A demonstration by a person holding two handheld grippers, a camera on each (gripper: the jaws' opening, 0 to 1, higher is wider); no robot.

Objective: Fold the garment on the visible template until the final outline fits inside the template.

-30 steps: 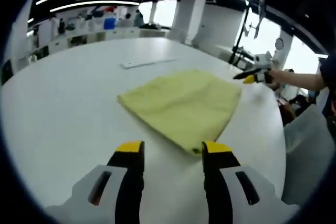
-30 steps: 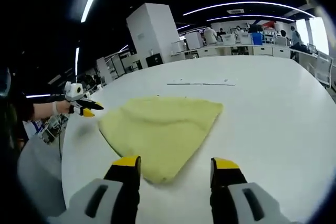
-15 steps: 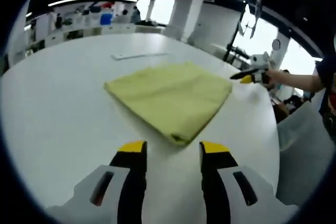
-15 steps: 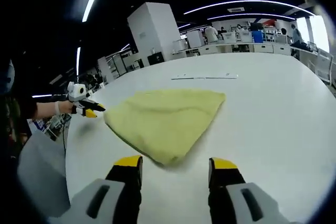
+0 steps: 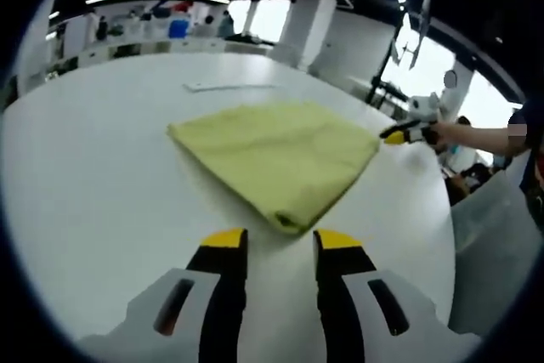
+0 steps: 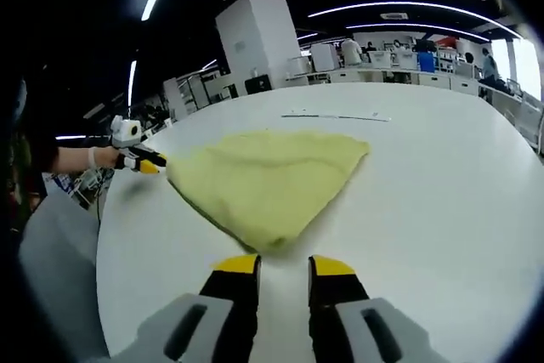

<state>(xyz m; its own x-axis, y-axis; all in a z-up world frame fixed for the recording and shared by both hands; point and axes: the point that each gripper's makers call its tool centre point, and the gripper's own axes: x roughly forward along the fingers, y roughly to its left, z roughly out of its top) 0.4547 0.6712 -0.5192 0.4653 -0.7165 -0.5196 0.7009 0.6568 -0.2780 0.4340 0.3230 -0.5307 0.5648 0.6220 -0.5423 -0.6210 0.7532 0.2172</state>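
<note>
A folded yellow garment lies flat on the white counter, its nearest corner just beyond the jaw tips in both views. In the left gripper view the left gripper stands with its yellow-tipped jaws a narrow gap apart, holding nothing, just short of the garment's corner; the right gripper shows at the far right edge of the cloth, held by a hand, too small to tell how its jaws stand there. The right gripper view shows that gripper's own jaws, likewise nearly together with a slim gap and empty, and the garment as a triangle pointing toward them, with the left gripper at the cloth's far left corner. A thin strip lies on the counter beyond the garment, seen in both views. The background holds a white pillar, desks and ceiling light lines. No writing or label is readable.
</note>
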